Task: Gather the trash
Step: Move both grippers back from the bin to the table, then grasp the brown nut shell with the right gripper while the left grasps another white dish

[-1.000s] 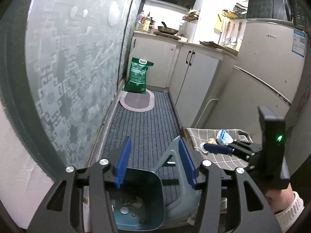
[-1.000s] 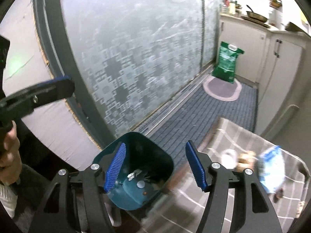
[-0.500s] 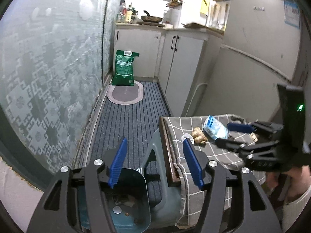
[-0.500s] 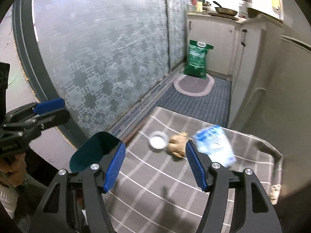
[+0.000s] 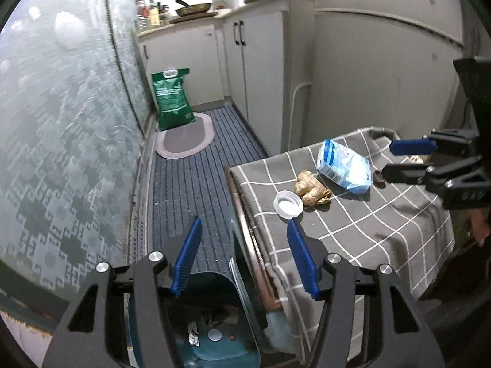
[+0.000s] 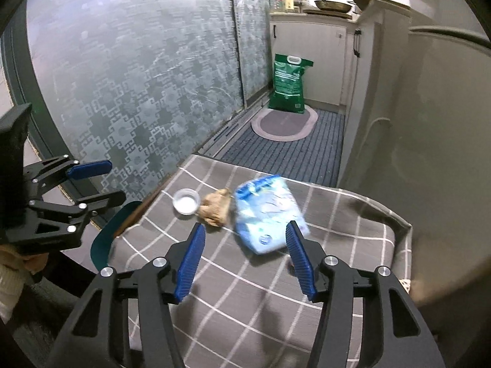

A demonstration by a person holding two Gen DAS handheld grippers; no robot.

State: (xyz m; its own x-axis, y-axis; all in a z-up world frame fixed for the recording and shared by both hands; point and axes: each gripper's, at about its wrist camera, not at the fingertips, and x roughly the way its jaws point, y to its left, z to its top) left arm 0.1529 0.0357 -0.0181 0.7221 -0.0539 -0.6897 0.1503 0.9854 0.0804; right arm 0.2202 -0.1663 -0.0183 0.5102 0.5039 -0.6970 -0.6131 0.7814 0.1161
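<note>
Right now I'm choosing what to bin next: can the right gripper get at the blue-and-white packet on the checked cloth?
Probably yes. The right gripper, jaws closing with nothing between them yet, points down at the blue-and-white packet just ahead. The crumpled brown scrap and white lid lie to the packet's left, clear of that path.

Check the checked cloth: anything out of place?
Yes: a crumpled blue-white plastic packet, a tan crumpled scrap and a white round lid lie loose on the grey checked cloth, not yet binned.
</note>
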